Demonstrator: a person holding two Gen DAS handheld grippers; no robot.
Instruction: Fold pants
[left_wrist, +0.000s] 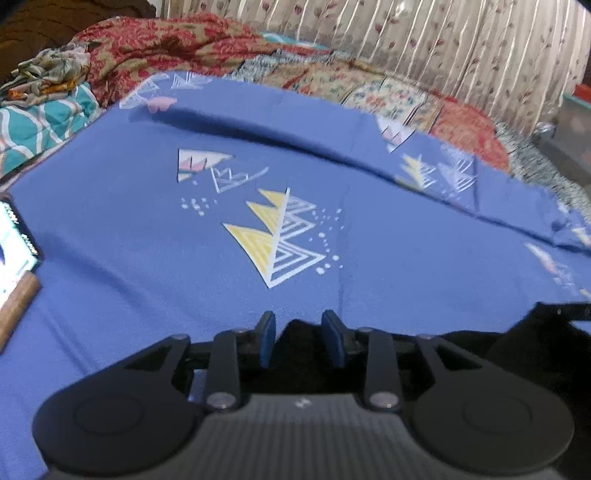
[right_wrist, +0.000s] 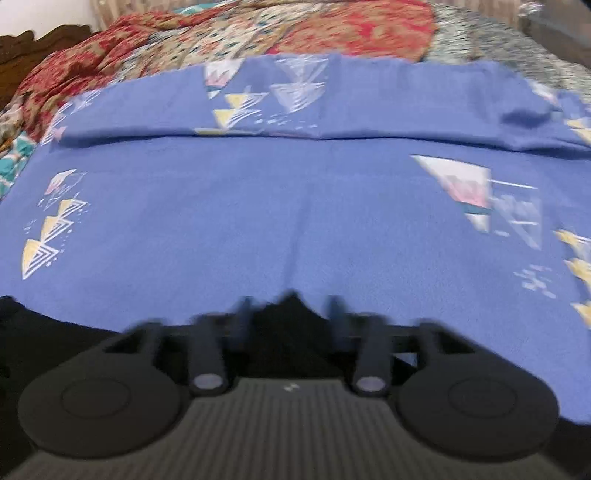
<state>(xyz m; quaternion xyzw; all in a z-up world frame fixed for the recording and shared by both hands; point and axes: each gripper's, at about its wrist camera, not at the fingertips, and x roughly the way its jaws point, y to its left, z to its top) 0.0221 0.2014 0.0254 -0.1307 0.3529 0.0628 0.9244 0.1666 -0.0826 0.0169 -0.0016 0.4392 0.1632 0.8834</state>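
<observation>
The black pants (left_wrist: 465, 343) lie on a blue sheet at the near edge of both views, mostly hidden under the grippers. In the left wrist view my left gripper (left_wrist: 299, 323) has its blue-padded fingers (left_wrist: 266, 332) slightly apart, with a small peak of black cloth standing between them, clear of the tips. In the blurred right wrist view my right gripper (right_wrist: 290, 306) stands wider apart. A peak of the pants (right_wrist: 291, 306) rises in the gap, free of both fingers (right_wrist: 336, 314). More black cloth (right_wrist: 44, 325) spreads to the left.
The blue sheet (left_wrist: 147, 240) with triangle prints covers the bed, with a raised fold (right_wrist: 295, 134) across the far side. Red floral blankets (left_wrist: 177, 48) and a teal cloth (left_wrist: 44, 122) are heaped behind. A lit phone (left_wrist: 14, 251) and a wooden piece (left_wrist: 18, 310) sit at the left edge.
</observation>
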